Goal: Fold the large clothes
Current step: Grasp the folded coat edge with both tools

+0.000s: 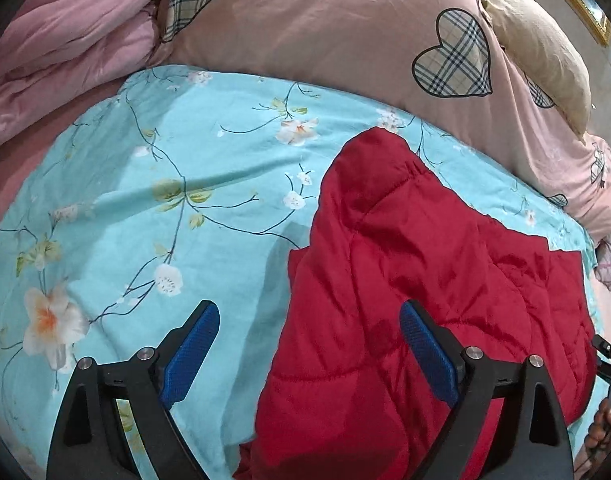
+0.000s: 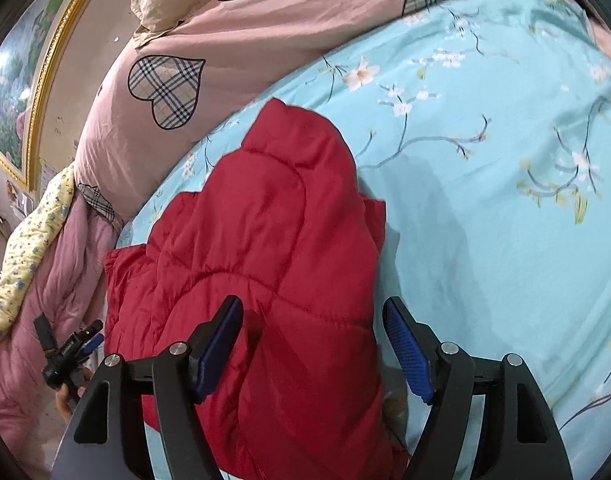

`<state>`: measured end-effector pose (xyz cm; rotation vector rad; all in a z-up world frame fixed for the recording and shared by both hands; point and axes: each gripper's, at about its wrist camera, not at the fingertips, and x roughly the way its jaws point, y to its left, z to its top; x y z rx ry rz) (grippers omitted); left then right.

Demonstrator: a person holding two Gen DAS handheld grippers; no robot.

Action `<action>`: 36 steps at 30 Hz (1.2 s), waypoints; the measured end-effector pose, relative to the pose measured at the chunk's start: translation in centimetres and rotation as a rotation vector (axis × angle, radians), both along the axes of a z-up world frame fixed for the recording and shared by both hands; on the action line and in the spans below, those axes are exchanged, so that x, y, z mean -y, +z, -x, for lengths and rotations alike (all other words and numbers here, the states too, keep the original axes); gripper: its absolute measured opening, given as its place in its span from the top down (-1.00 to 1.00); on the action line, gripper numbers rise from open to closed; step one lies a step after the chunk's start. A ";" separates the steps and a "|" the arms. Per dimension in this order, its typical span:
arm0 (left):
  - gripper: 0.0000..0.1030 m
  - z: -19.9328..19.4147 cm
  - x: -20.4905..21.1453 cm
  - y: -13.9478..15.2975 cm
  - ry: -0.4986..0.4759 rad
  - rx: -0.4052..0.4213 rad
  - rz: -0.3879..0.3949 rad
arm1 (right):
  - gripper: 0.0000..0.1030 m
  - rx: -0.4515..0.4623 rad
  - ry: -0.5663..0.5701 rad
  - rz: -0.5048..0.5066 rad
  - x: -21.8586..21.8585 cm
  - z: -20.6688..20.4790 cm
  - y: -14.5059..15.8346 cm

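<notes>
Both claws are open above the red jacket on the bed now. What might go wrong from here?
1. The red jacket is puffy and creased, and neither the left claw nor the right claw holds it, so the fold may spring open.
2. The jacket lies directly on the loose blue floral sheet; a low regrasp could pinch the sheet too.
3. In the right wrist view the jacket reaches toward the sheet's edge, so a tug that way might slide it off.

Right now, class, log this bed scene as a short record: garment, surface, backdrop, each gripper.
garment: red quilted jacket, lying folded on the sheet
surface: turquoise floral sheet
backdrop: pink duvet with plaid hearts
left gripper: open, nothing held, above the jacket's edge
right gripper: open, nothing held, above the jacket
</notes>
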<state>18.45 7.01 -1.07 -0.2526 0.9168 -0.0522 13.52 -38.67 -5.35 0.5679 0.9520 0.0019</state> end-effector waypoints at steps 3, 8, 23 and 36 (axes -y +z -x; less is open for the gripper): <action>-0.79 -1.2 0.1 -0.1 -0.010 -0.019 0.015 | -0.51 -0.003 0.003 0.011 -0.1 -1.0 0.2; -0.79 -4.4 0.8 0.3 -0.043 -0.029 0.027 | -0.53 -0.010 0.015 0.048 0.0 -3.2 0.6; 0.00 -14.1 2.3 -2.6 -0.104 -0.105 0.043 | -0.58 -0.039 0.044 0.083 1.9 -12.7 0.4; 0.69 -14.9 4.5 0.5 -0.065 0.016 0.006 | 0.70 0.113 0.001 0.251 -0.5 -11.7 4.6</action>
